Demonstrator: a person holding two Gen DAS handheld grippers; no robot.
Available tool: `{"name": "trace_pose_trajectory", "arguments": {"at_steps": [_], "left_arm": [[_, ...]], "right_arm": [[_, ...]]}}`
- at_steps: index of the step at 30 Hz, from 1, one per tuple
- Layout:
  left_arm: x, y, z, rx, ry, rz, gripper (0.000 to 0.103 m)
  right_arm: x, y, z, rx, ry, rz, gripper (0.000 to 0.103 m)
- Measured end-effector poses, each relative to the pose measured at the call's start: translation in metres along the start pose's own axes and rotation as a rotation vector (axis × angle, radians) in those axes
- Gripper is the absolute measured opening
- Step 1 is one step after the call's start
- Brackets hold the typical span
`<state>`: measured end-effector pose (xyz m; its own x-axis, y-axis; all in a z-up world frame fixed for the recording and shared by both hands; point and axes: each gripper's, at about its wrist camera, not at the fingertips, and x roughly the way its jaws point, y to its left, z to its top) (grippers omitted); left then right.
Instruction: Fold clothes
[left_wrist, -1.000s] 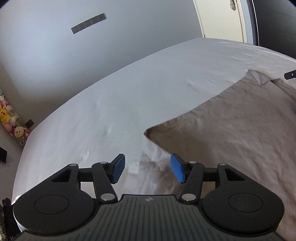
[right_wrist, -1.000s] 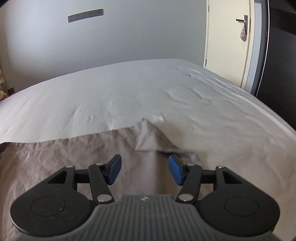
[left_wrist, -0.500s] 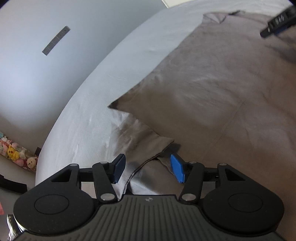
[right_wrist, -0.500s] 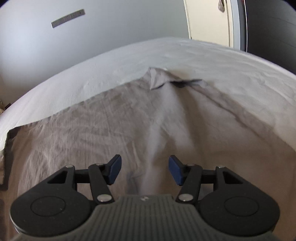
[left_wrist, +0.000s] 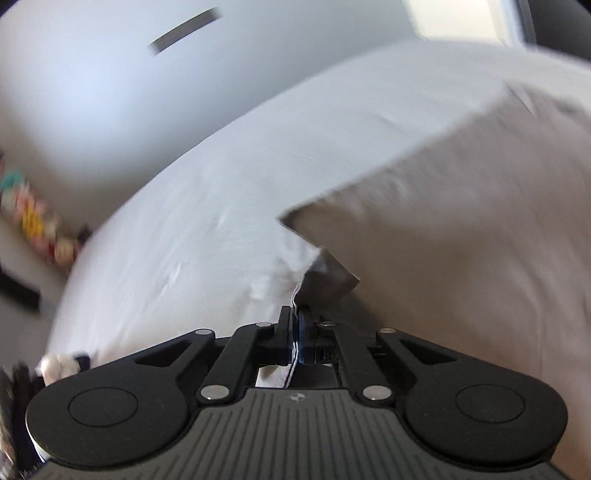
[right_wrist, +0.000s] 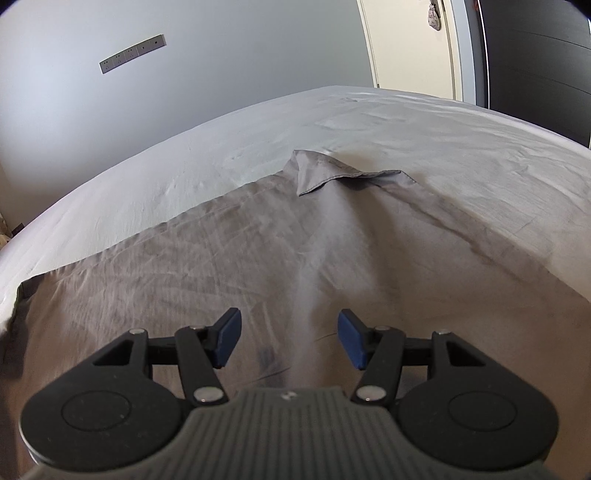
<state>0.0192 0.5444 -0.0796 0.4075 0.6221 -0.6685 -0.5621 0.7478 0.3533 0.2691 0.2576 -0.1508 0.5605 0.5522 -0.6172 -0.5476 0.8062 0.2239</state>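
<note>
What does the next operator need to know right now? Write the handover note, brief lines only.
Left gripper: shut on a corner of the grey-brown cotton garment; that view is motion-blurred.
Right gripper: open, holding nothing, above the middle of the garment.
Garment: spread mostly flat on the white bed sheet; one far corner is flipped back on itself.
Done: one corner gripped.
Left: probably grip a second corner with the right gripper, smooth the flipped corner, make the folds.

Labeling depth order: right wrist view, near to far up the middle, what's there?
right gripper → grey garment → its folded-over corner → white bed sheet → grey wall.
</note>
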Motion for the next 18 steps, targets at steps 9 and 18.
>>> {"name": "trace_pose_trajectory", "arguments": {"at_steps": [9,18], "left_arm": [[0.054,0.103,0.041,-0.284,0.114,0.107,0.001],[0.121,0.135,0.027,-0.288,0.249,0.231,0.001]], "right_arm": [[0.005,-0.001,0.002,-0.018,0.006,-0.027,0.061],[0.02,-0.003,0.001,-0.044,0.025,-0.052,0.061]]}}
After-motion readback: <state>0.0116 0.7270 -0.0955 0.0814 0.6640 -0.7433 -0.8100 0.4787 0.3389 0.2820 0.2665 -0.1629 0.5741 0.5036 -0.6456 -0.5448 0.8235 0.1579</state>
